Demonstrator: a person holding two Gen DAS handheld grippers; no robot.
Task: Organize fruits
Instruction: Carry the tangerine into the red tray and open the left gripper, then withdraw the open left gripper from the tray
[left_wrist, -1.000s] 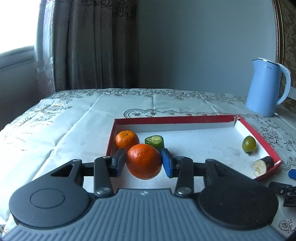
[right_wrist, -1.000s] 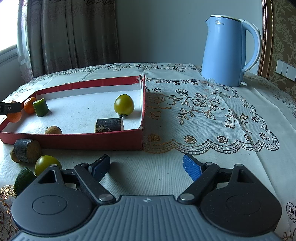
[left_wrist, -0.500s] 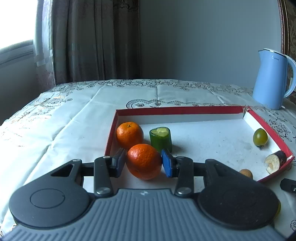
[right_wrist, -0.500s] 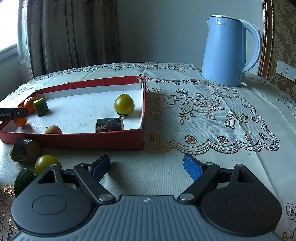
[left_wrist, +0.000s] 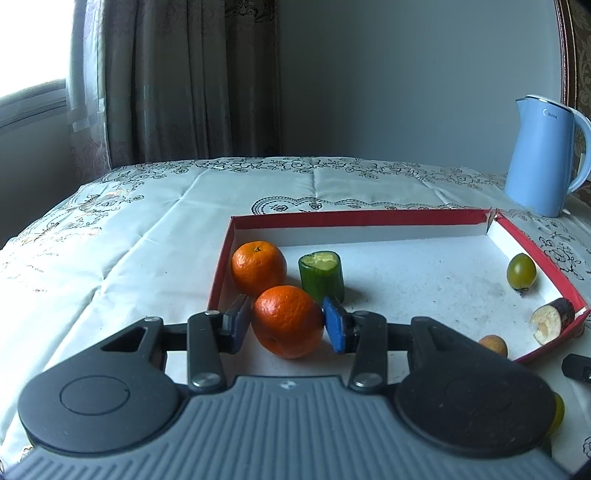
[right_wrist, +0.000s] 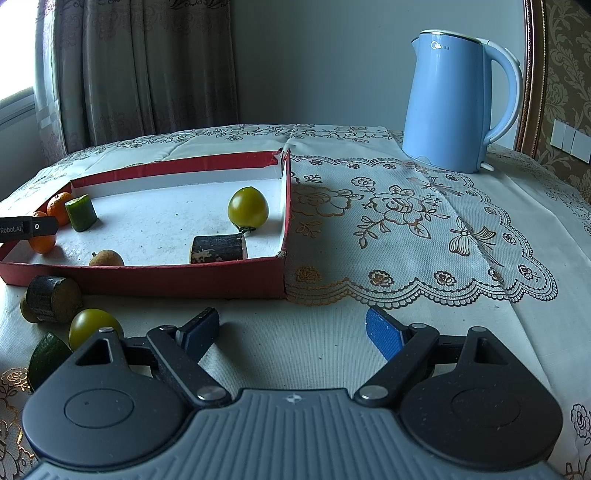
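My left gripper (left_wrist: 288, 325) is shut on an orange tangerine (left_wrist: 288, 320), low over the near left corner of the red-rimmed white tray (left_wrist: 351, 218). A second tangerine (left_wrist: 258, 267) and a green cucumber piece (left_wrist: 321, 277) sit just beyond it. A green tomato (left_wrist: 521, 271), a dark cut piece (left_wrist: 552, 320) and a small brown fruit (left_wrist: 493, 345) lie at the tray's right side. My right gripper (right_wrist: 291, 332) is open and empty over the cloth, in front of the tray (right_wrist: 147, 284). The held tangerine (right_wrist: 42, 243) shows at the tray's left end.
A blue kettle (right_wrist: 456, 99) stands at the back right on the lace tablecloth. Outside the tray's front left lie a dark cylinder piece (right_wrist: 51, 299), a green tomato (right_wrist: 94, 325) and a dark green piece (right_wrist: 48, 356). Curtains hang behind the table.
My left gripper has carried the tangerine forward and down into the tray's near left corner, next to the other tangerine and cucumber piece. The right gripper has stayed still.
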